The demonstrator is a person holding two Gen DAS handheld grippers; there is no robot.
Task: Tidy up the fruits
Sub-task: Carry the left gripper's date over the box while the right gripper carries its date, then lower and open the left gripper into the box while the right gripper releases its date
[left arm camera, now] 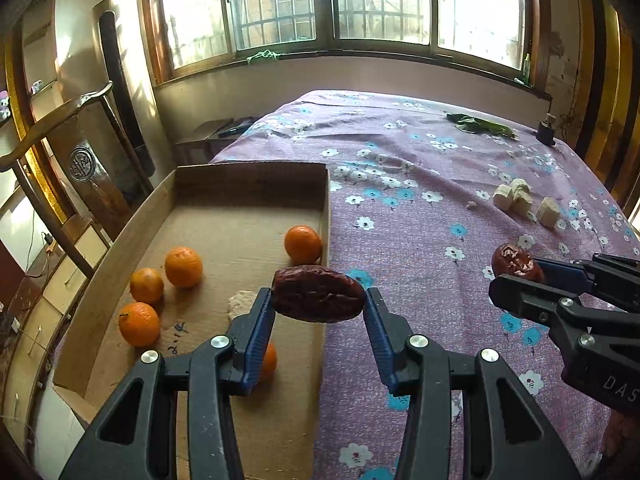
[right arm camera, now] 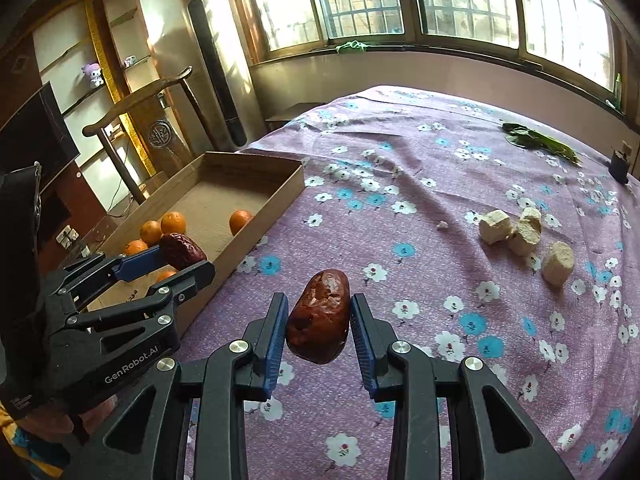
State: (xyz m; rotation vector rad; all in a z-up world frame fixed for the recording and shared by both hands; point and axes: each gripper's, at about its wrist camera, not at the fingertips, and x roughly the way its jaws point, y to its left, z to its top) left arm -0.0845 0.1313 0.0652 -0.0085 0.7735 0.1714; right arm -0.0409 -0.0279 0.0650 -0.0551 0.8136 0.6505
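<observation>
My left gripper (left arm camera: 319, 294) is shut on a wrinkled dark red date (left arm camera: 318, 293), held lengthwise across the pads, above the right wall of a shallow cardboard tray (left arm camera: 248, 170). Several oranges (left arm camera: 183, 266) lie in the tray beside a pale chunk (left arm camera: 240, 303). My right gripper (right arm camera: 319, 312) is shut on a second red date (right arm camera: 319, 316), held above the purple floral cloth (right arm camera: 420, 184). In the left wrist view the right gripper (left arm camera: 520, 272) comes in from the right with its date (left arm camera: 514, 260). In the right wrist view the left gripper (right arm camera: 180, 258) is at the left with its date (right arm camera: 182, 250).
Several pale beige chunks (right arm camera: 520, 232) lie on the cloth to the right, with a crumb (right arm camera: 441, 225) near them. Green leaves (right arm camera: 540, 142) and a small dark object (right arm camera: 620, 166) sit at the far edge. A wooden chair (right arm camera: 136, 120) stands left of the tray.
</observation>
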